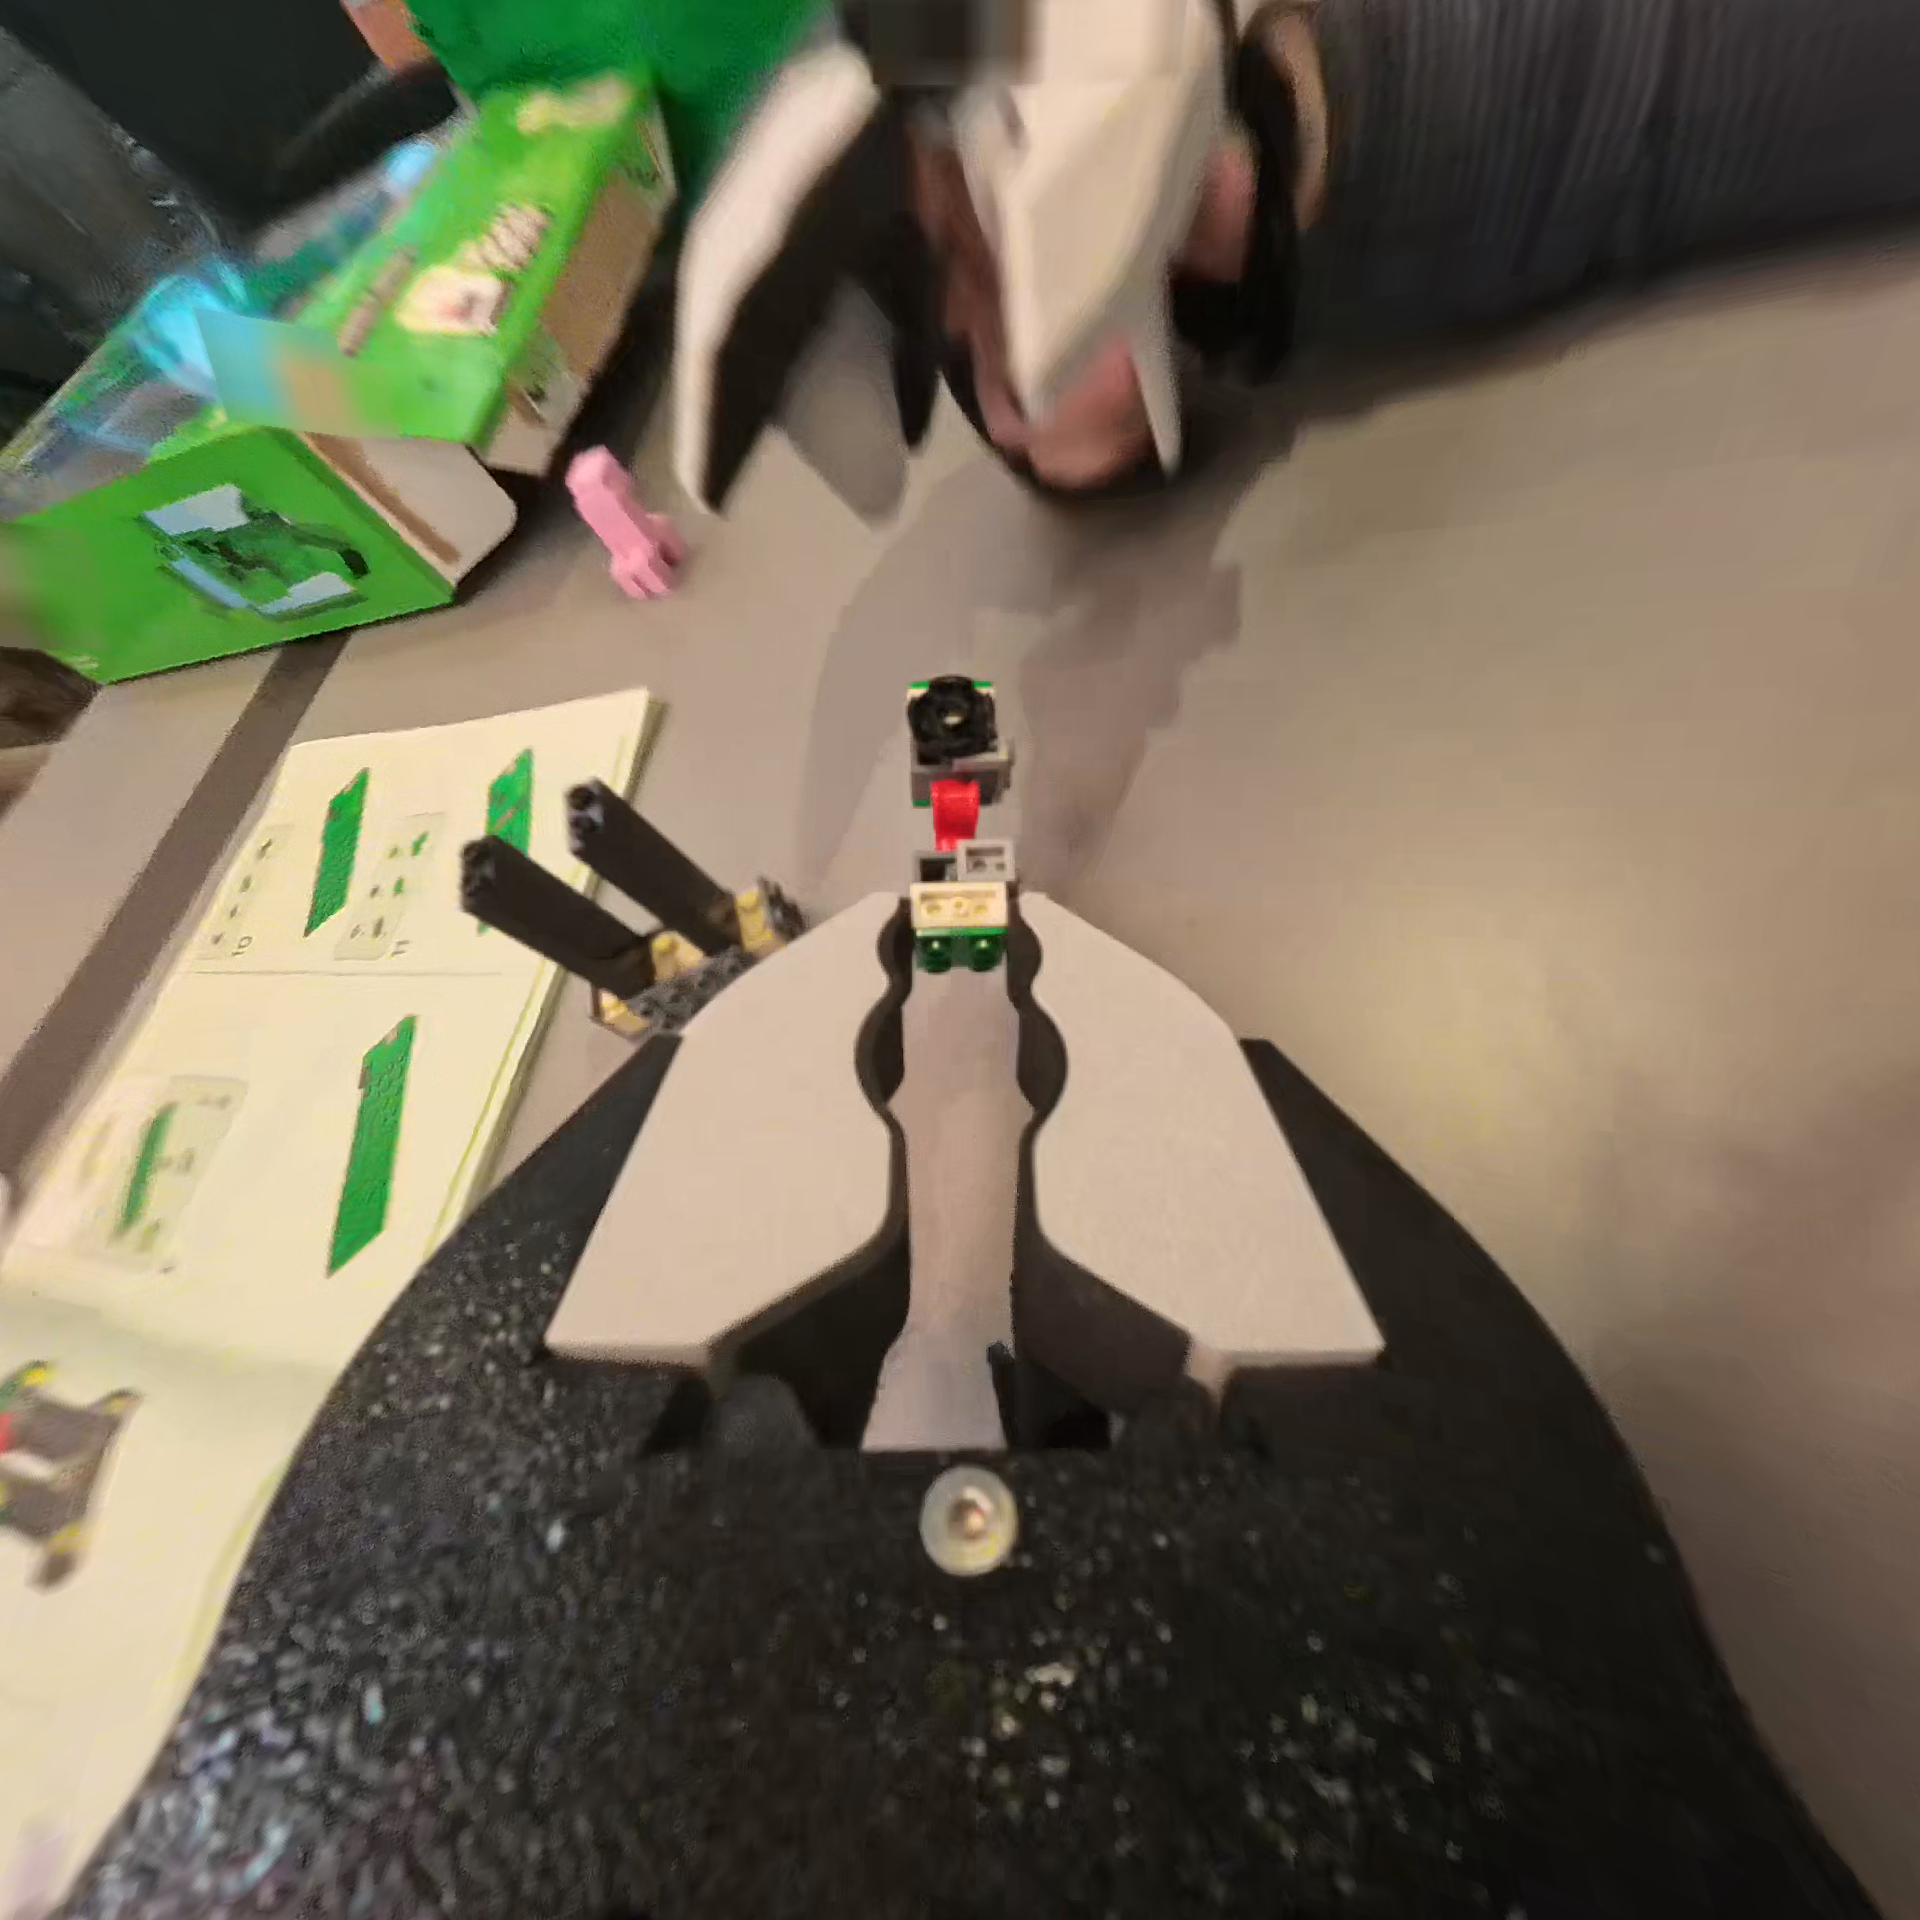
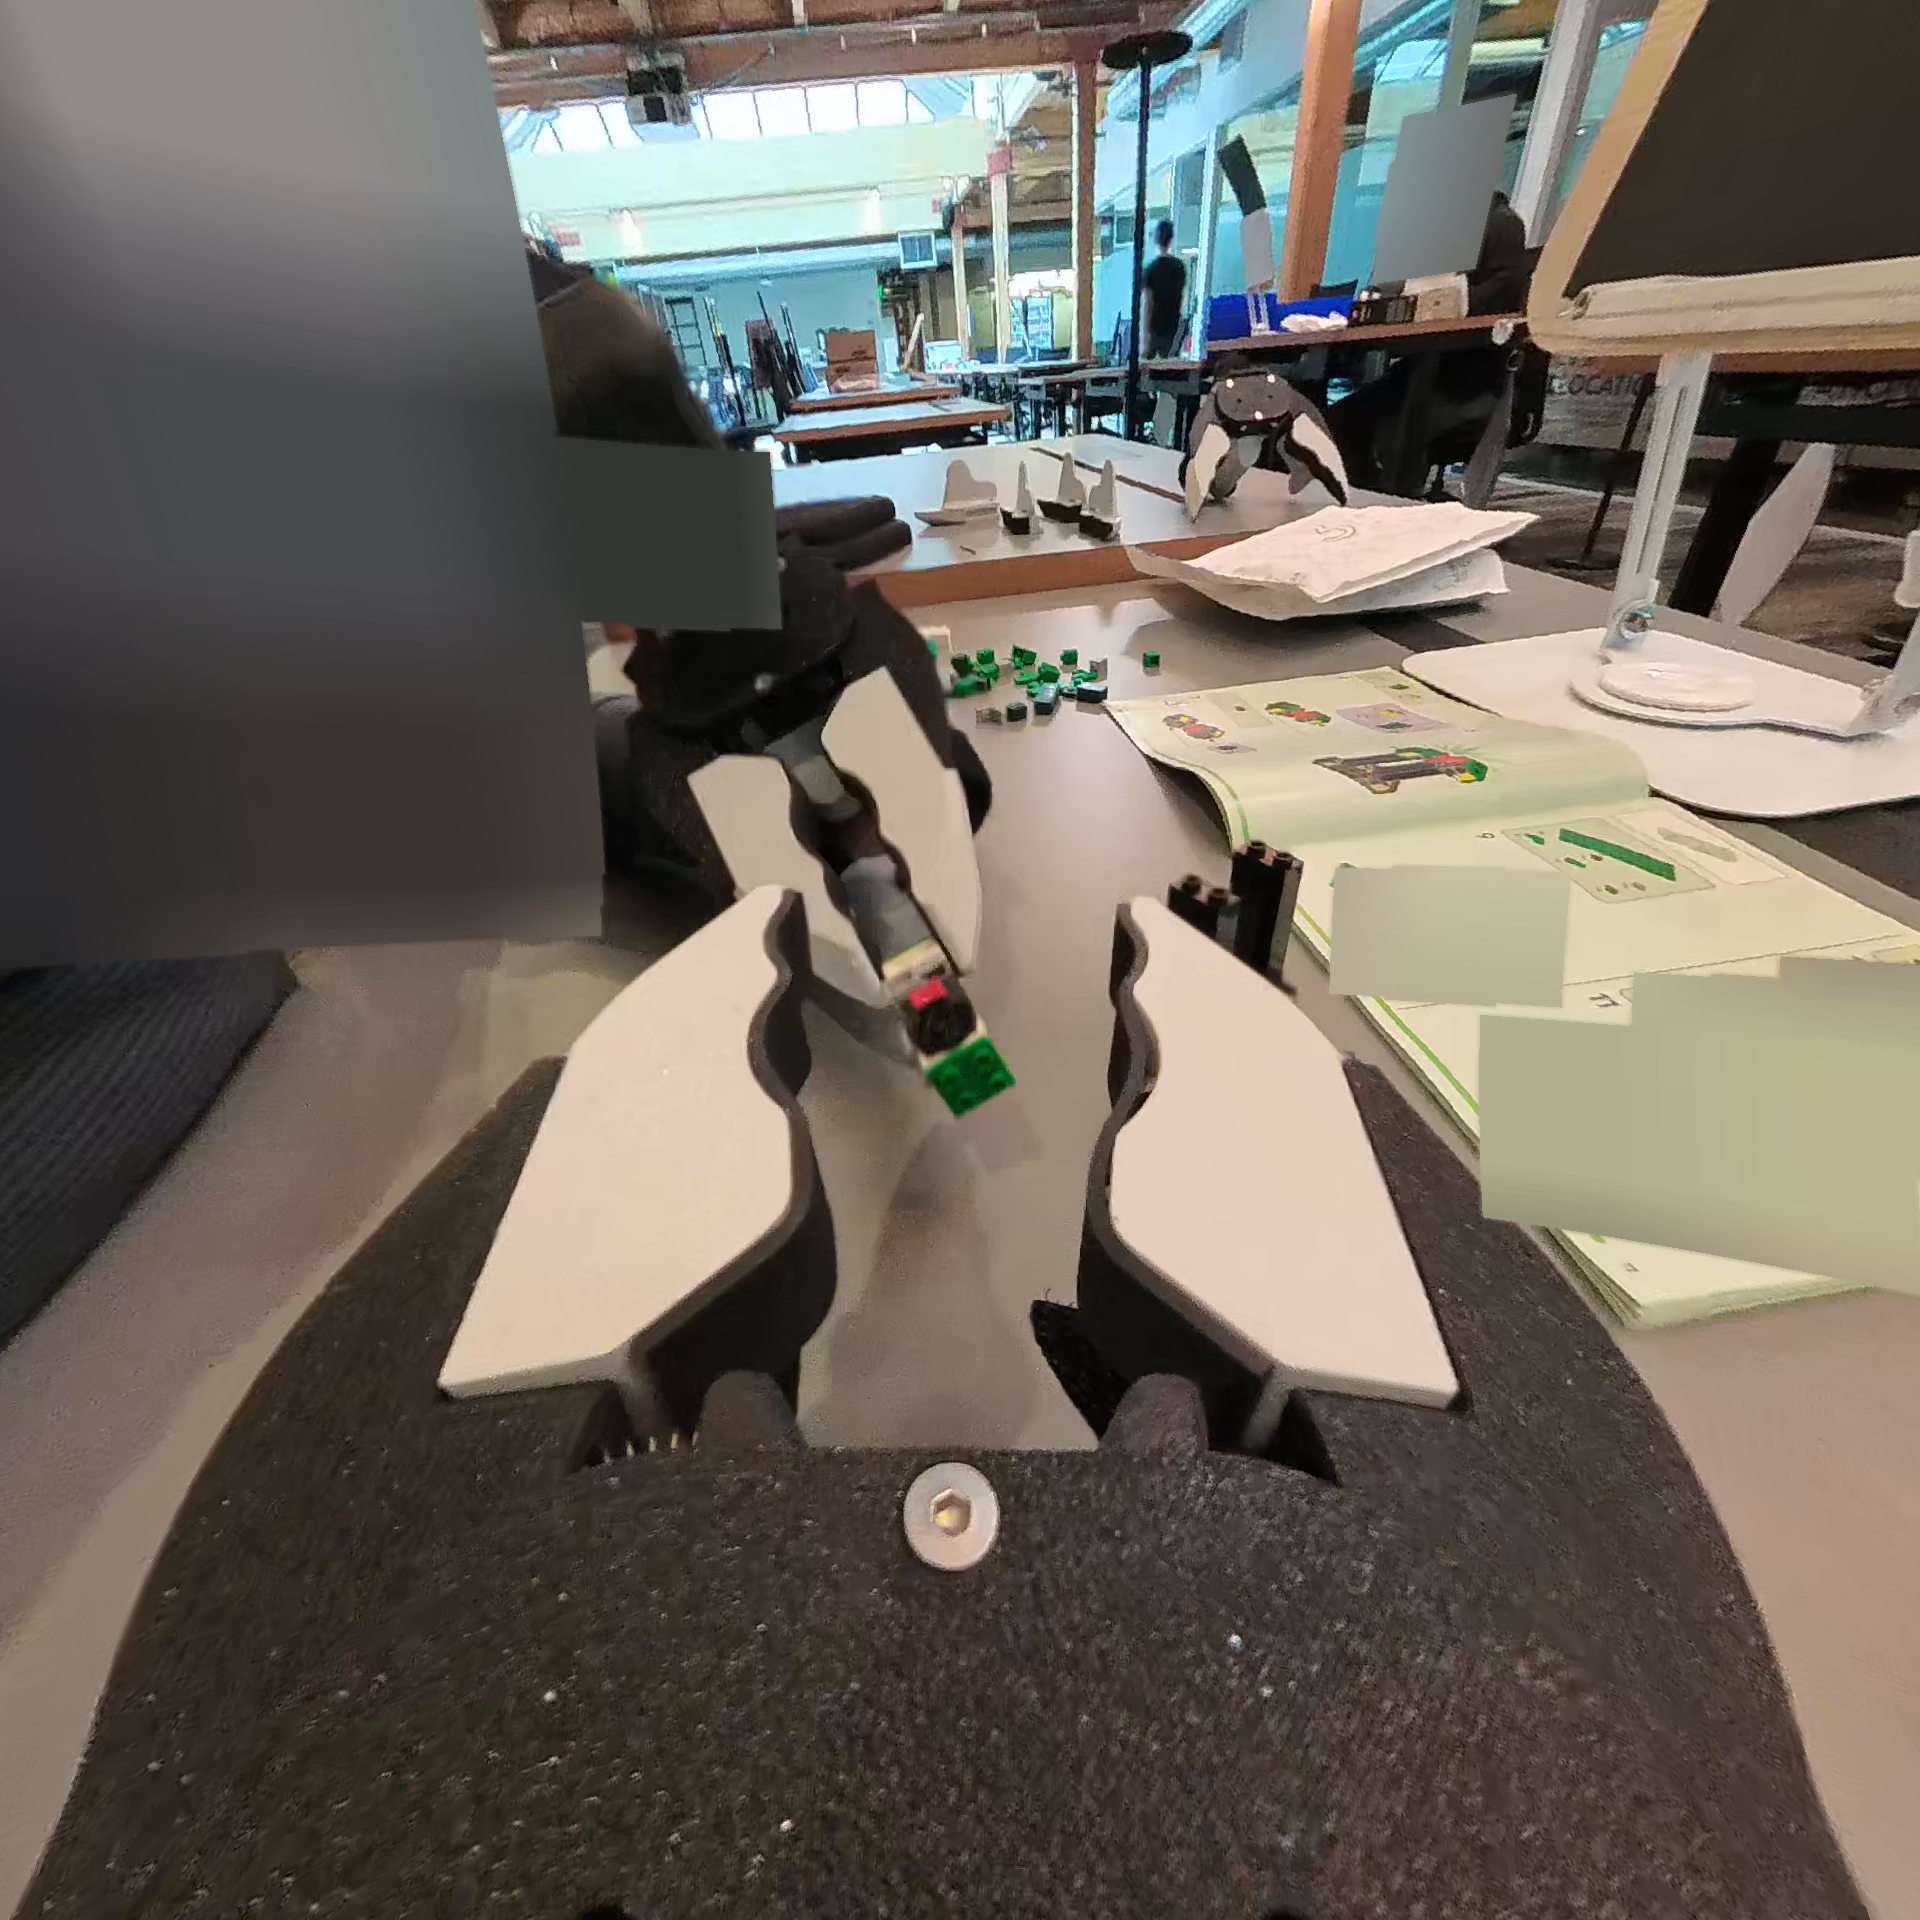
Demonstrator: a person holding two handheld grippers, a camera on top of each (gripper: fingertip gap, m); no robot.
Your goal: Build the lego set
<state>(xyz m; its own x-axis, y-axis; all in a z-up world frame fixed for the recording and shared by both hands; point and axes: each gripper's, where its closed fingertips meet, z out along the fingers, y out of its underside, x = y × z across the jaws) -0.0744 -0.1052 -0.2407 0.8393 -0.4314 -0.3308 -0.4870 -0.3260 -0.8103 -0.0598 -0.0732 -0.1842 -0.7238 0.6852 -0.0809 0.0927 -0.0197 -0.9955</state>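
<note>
My left gripper [image 1: 961, 912] is shut on a small lego assembly [image 1: 958, 821]. The assembly has green and tan pieces at the fingertips, then grey pieces, a red piece and a black round piece at the far end. In the right wrist view the assembly [image 2: 966, 1070] is held above the grey table, between my right gripper's fingers, with a green plate end toward the camera. My right gripper [image 2: 956, 914] is open and empty. It also shows blurred in the left wrist view [image 1: 935, 468], beyond the assembly.
A black lego structure with two pillars [image 1: 623, 914] [image 2: 1262, 894] stands by the open instruction booklet [image 1: 312, 987] [image 2: 1455, 810]. A green box [image 1: 312, 468] and a pink piece [image 1: 629, 530] lie farther off. Loose green bricks [image 2: 1039, 675] lie scattered behind. A white stand base [image 2: 1683, 707] is at the right.
</note>
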